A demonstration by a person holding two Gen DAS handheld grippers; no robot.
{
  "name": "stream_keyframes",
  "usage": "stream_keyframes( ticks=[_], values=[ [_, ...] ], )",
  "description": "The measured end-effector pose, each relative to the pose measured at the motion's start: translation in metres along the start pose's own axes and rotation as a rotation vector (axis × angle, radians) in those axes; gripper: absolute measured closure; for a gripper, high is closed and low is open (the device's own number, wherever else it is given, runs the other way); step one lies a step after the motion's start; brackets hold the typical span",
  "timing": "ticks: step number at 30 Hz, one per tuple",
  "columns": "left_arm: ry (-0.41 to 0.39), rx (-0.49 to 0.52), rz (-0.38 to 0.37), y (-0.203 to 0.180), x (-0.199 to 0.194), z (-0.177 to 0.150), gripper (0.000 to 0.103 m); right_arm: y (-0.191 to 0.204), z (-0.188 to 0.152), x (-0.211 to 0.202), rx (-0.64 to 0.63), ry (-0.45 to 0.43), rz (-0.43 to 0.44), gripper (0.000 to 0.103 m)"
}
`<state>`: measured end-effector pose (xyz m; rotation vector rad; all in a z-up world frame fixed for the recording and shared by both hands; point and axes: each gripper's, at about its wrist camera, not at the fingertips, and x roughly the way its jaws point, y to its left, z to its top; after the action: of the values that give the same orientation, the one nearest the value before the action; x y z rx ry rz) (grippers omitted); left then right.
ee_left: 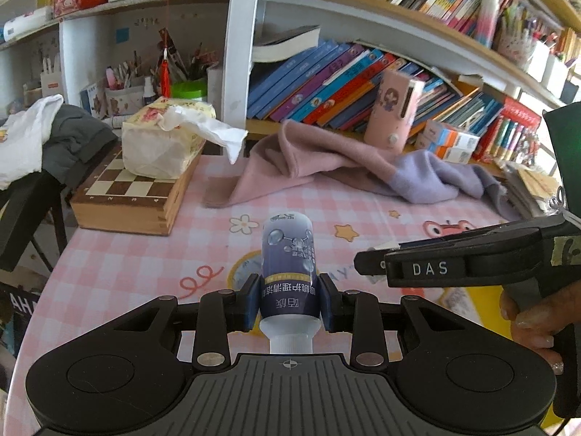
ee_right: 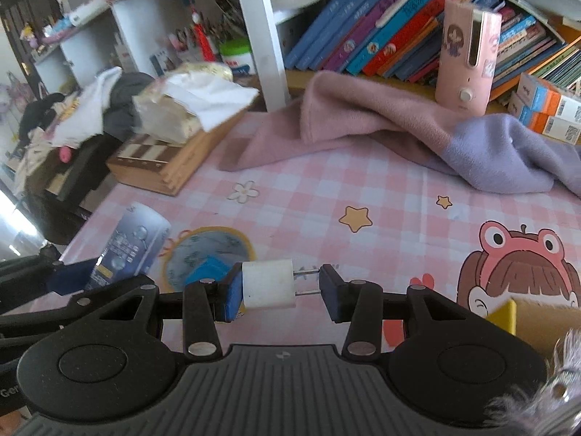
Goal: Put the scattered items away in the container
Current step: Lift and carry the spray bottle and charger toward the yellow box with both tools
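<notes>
A small bottle (ee_left: 288, 254) with a dark blue label and a white cap is clamped between the blue pads of my left gripper (ee_left: 289, 290), cap toward the camera, above the pink checked tablecloth (ee_left: 127, 258). The right wrist view shows the same bottle (ee_right: 134, 243) at the lower left. My right gripper (ee_right: 281, 287) is shut on a white charger plug (ee_right: 268, 285) lying sideways, its two metal prongs against the right pad. In the left wrist view the right gripper (ee_left: 374, 265) reaches in from the right, held by a hand (ee_left: 530, 323). A yellow-edged box (ee_right: 508, 314) sits at the lower right.
A pink and lilac cloth (ee_right: 399, 127) lies crumpled across the back of the table. A chessboard box (ee_left: 130, 196) with a tissue pack (ee_left: 163, 141) on it stands at the left. A pink device (ee_right: 466, 58), small cartons (ee_right: 544, 105) and books line the shelf. A blue block (ee_right: 207, 269) lies on the cloth.
</notes>
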<state>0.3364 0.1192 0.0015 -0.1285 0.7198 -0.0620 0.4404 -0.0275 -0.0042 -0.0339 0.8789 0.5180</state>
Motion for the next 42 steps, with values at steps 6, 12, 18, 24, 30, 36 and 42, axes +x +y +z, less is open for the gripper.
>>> stream_keyframes(
  ticks=[6, 12, 18, 24, 30, 36, 42],
  values=[
    [-0.002, -0.024, -0.017, 0.000, -0.030, -0.015, 0.072, 0.010, -0.017, -0.034, -0.003, -0.031, 0.017, 0.061],
    [-0.004, -0.033, -0.045, -0.003, -0.062, -0.029, 0.072, 0.022, -0.040, -0.067, -0.053, -0.069, 0.018, 0.061],
    [-0.003, -0.063, -0.074, -0.001, -0.091, -0.043, 0.072, 0.033, -0.060, -0.096, -0.063, -0.086, 0.034, 0.061],
    [0.004, -0.121, -0.107, 0.001, -0.112, -0.060, 0.072, 0.049, -0.084, -0.118, -0.083, -0.097, 0.035, 0.061],
    [-0.004, -0.137, -0.125, 0.002, -0.130, -0.073, 0.072, 0.061, -0.109, -0.129, -0.067, -0.072, 0.028, 0.061],
    [-0.007, -0.136, -0.148, 0.001, -0.147, -0.089, 0.072, 0.076, -0.126, -0.144, -0.083, -0.086, 0.015, 0.061],
    [-0.005, -0.138, -0.158, 0.002, -0.164, -0.108, 0.072, 0.087, -0.147, -0.157, -0.072, -0.085, 0.005, 0.061]
  ],
)
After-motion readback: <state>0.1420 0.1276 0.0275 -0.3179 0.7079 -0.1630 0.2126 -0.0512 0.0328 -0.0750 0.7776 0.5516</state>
